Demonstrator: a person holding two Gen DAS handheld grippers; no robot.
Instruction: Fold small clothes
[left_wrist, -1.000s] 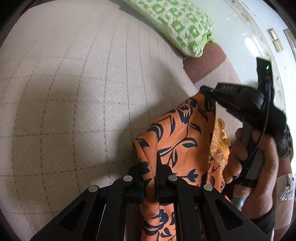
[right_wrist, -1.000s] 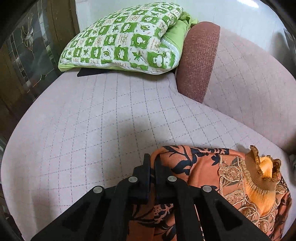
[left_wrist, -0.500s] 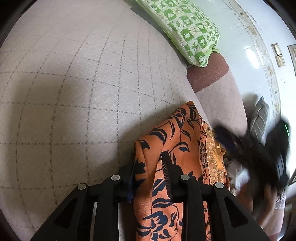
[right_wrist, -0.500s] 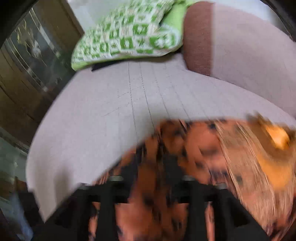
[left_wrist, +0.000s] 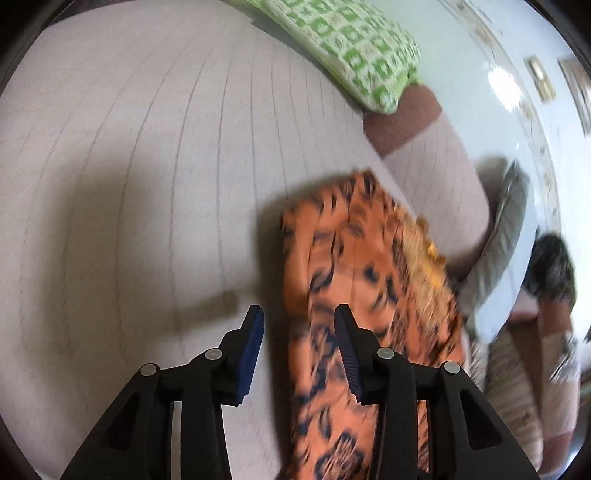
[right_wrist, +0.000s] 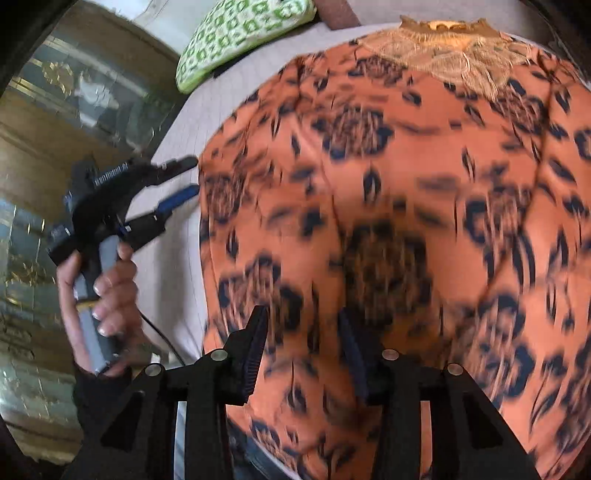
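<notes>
An orange garment with a dark floral print and a gold lace neck lies on the quilted beige sofa seat (left_wrist: 129, 184). In the left wrist view the garment (left_wrist: 369, 280) lies as a long folded strip, blurred. My left gripper (left_wrist: 299, 325) is open and empty above its near left edge. In the right wrist view the garment (right_wrist: 388, 184) fills most of the frame, spread flat. My right gripper (right_wrist: 303, 328) is open above it and holds nothing. The left gripper (right_wrist: 184, 177) also shows there, open, at the garment's left edge.
A green-and-white patterned pillow (left_wrist: 354, 48) lies at the far end of the seat by a brown armrest (left_wrist: 402, 118). A grey cushion (left_wrist: 506, 236) stands at the right. A dark glass-fronted cabinet (right_wrist: 74, 110) is to the left of the sofa.
Both grippers opened and let go of the garment. It dropped onto the seat. The right gripper swung round and now looks down on the cloth; the left pulled back.
</notes>
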